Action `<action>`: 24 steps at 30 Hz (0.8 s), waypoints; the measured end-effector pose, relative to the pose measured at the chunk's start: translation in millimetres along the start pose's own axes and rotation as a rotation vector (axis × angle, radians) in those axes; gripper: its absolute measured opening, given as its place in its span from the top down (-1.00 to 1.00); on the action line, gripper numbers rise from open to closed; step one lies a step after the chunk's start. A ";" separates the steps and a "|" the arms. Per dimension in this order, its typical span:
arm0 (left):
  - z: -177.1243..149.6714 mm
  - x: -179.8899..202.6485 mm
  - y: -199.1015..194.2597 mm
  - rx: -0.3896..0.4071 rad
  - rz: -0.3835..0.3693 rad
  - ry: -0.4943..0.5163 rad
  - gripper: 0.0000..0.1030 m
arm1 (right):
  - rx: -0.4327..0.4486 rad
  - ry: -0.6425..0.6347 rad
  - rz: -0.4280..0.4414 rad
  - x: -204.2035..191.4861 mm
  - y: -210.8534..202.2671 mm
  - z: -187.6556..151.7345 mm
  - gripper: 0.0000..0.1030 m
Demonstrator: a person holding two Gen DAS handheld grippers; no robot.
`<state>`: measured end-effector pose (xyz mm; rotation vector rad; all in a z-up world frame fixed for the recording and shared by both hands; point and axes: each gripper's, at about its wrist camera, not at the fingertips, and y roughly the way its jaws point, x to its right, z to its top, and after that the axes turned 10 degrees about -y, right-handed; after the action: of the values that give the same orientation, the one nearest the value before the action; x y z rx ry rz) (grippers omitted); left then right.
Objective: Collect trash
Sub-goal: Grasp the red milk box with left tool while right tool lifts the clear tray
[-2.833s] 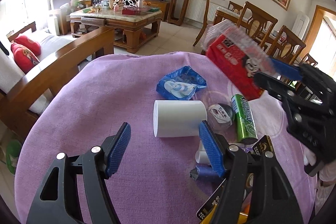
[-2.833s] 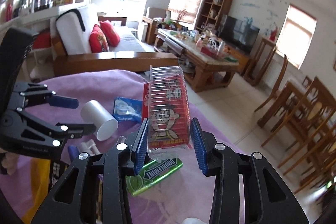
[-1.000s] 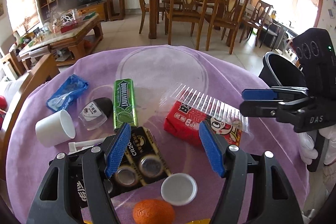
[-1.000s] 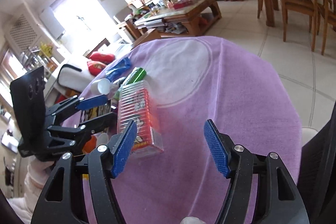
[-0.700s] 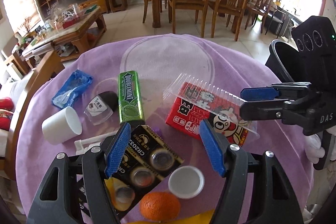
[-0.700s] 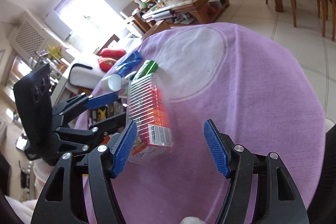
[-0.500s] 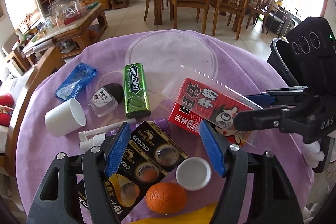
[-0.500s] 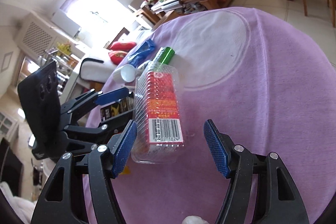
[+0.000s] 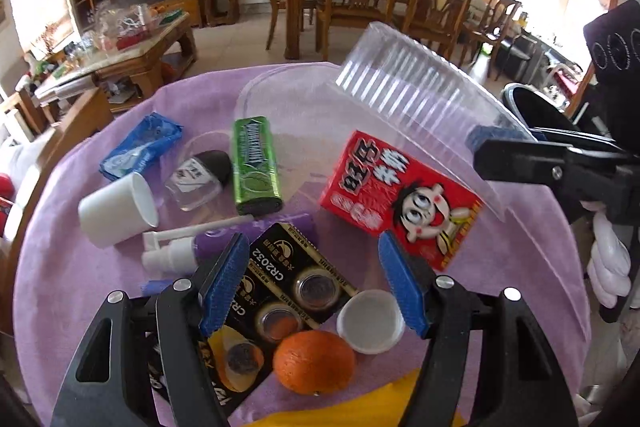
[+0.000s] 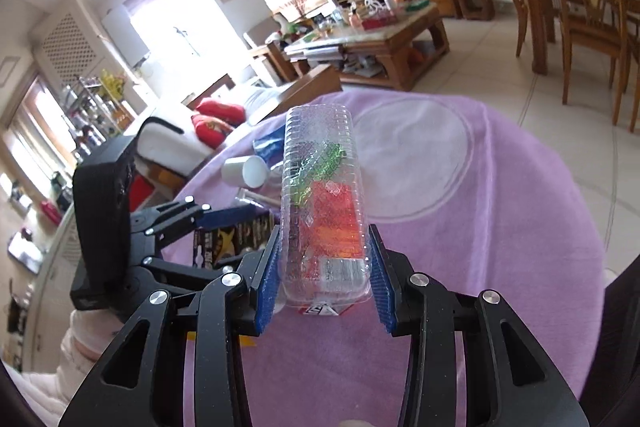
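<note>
— Two grippers over the worktop [image 9: 100, 291], but only one is working: the right gripper [image 10: 324, 279] has its jaws pressed against both sides of the clear plastic tray [image 10: 320, 211], which is lifted and tilted off the purple cloth.

— And the red snack box [image 9: 400, 195]?

— It lies on the cloth just beneath the raised tray, separate from it in the left view. So the step in hand looks like carrying away the empty tray as trash.

— Where would it go?

— A dark bin [image 9: 532, 107] shows past the worktop's far right edge, behind the right gripper. I judge the next move calls for swinging the tray out over that rim and only then letting the jaws part — the thin ribbed plastic could buckle or slip if squeezed harder.

— The left gripper [image 9: 316, 283]?

— Its jaws stand wide, holding nothing, above the battery card [image 9: 280, 291], near the orange [image 9: 314, 361] and white cap [image 9: 370, 321].
</note>
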<state>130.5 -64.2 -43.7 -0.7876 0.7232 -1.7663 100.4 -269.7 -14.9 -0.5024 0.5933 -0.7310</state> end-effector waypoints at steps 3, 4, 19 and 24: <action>0.0 7.8 -1.9 0.003 -0.042 -0.016 -0.30 | 0.006 0.017 -0.010 4.8 -2.8 -1.5 0.22; 0.5 11.9 -3.2 0.008 -0.051 -0.015 -0.31 | 0.017 0.030 -0.010 7.9 -5.7 -3.6 0.22; 22.1 80.5 26.8 -0.019 0.030 -0.102 -0.33 | 0.138 0.115 -0.050 59.3 -81.6 -45.3 0.21; 27.4 94.8 37.6 -0.026 0.139 -0.181 -0.54 | 0.160 0.117 -0.053 69.6 -104.5 -60.3 0.20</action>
<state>148.3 -168.1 -40.0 -0.8807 0.6648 -1.5422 54.0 -401.0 -17.3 -0.3303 0.6265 -0.8548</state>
